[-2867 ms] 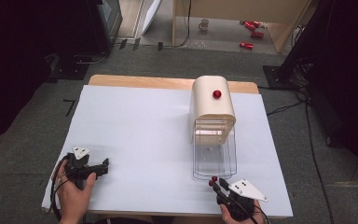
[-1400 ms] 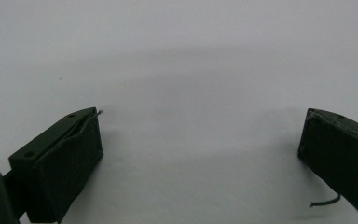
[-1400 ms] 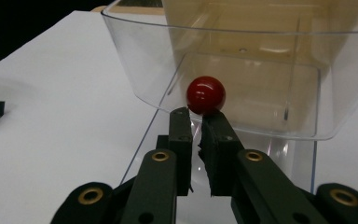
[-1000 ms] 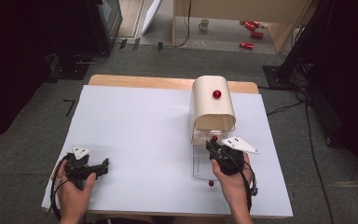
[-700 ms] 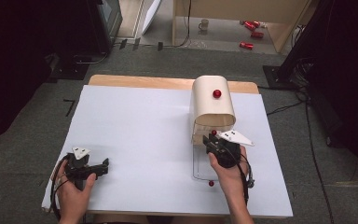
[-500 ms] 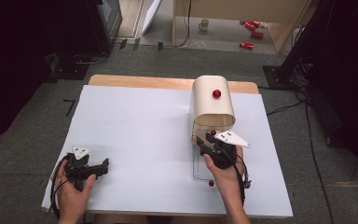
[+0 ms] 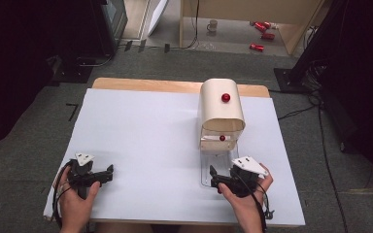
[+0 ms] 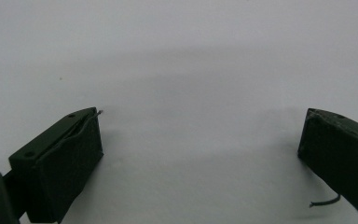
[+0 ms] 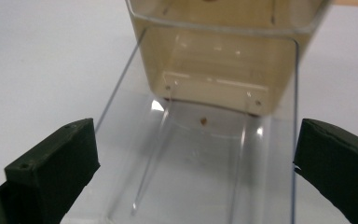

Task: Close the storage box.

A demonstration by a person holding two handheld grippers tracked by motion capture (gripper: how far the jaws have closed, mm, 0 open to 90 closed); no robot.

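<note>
A cream domed box (image 7: pixel 222 111) with a red knob (image 7: pixel 226 97) on top stands at the right of the white table (image 7: pixel 145 126). A smaller red knob (image 7: pixel 222 138) sits at its open front. A clear plastic panel (image 7: pixel 218 160) lies flat on the table in front of the opening. My right gripper (image 7: pixel 214 177) is open at the panel's near end. In the right gripper view the clear panel (image 9: pixel 200 158) runs between the jaws of the right gripper (image 9: pixel 196 158) up to the box's inside (image 9: pixel 214 65). My left gripper (image 7: pixel 108 174) rests open on bare table near the front left, nothing between the jaws of the left gripper (image 8: pixel 200 149).
A wooden strip (image 7: pixel 175 86) borders the table's far edge. Beyond it lie a grey floor, dark stands, cables, a mug (image 7: pixel 213 24) and red cans (image 7: pixel 262 30). The table's front edge is just under both hands.
My right gripper reached up to the box's opening, then drew back toward the near edge along the clear panel. The left gripper has stayed put.
</note>
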